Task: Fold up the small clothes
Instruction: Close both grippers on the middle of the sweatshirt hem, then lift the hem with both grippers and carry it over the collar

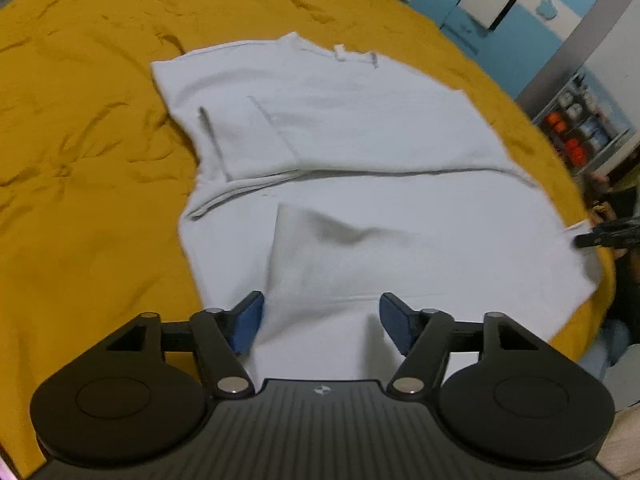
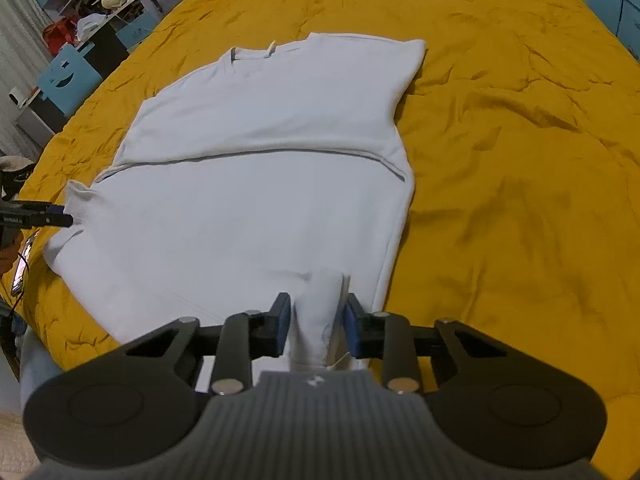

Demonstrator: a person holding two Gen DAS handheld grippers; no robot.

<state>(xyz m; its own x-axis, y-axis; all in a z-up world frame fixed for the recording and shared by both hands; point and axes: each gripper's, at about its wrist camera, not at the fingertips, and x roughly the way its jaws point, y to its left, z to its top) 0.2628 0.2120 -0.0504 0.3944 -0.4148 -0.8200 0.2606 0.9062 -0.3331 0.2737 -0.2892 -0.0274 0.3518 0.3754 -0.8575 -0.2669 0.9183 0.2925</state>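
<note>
A white sweatshirt [image 1: 340, 140] lies flat on a mustard-yellow bedspread [image 1: 80, 120], sleeves folded across its body. My left gripper [image 1: 322, 320] hovers over the hem with its jaws wide open and nothing between them. In the right wrist view the sweatshirt [image 2: 260, 128] lies with its collar far from me. My right gripper [image 2: 316, 320] is shut on a pinched fold of the hem near the right corner. The left gripper's tip [image 2: 52, 216] shows at the hem's left corner. The right gripper's tip [image 1: 600, 236] shows at the right edge of the left wrist view.
The bedspread [image 2: 520, 160] spreads wide on all sides, wrinkled. Blue and white cabinets [image 1: 520, 0] and a shelf with boxes [image 1: 580, 128] stand beyond the bed. A cluttered shelf unit [image 2: 80, 12] stands at the far left in the right wrist view.
</note>
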